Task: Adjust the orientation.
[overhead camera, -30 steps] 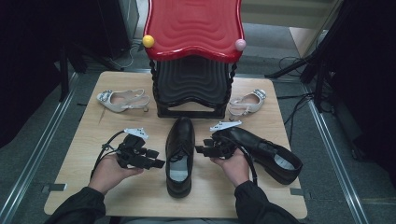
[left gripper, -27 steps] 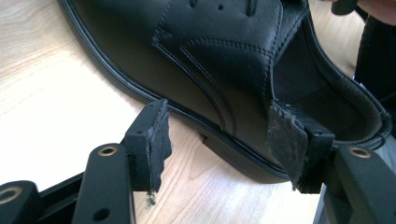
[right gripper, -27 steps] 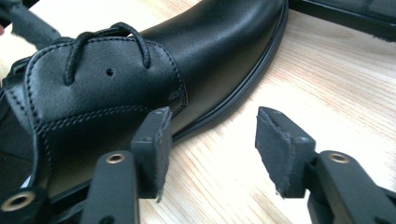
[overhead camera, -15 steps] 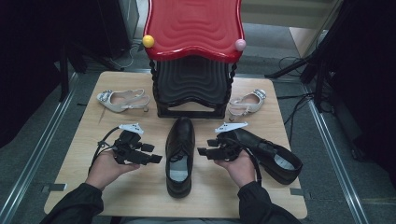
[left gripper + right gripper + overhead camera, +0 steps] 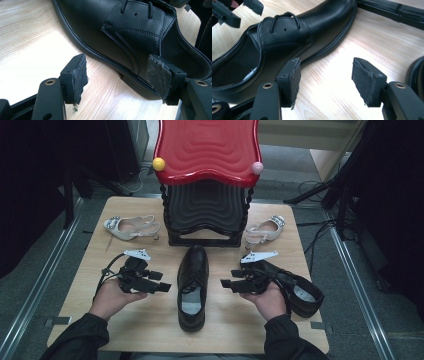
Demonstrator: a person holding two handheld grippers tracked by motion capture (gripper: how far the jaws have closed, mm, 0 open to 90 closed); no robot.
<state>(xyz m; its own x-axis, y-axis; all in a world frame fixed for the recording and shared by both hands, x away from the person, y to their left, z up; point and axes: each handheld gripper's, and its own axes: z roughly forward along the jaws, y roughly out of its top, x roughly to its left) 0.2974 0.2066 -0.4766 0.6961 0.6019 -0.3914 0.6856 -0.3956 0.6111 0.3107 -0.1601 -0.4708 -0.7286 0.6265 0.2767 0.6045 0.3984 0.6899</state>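
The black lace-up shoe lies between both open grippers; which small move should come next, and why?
Probably the right gripper should retreat toward the second black shoe beside it. The central shoe lies free on the table, and the left gripper also holds nothing.

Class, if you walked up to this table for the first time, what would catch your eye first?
The glossy red wavy-topped rack at the table's far edge stands out most. In front of it a black lace-up dress shoe lies mid-table, flanked by the open left gripper and right gripper. A pale slingback shoe lies at far left.
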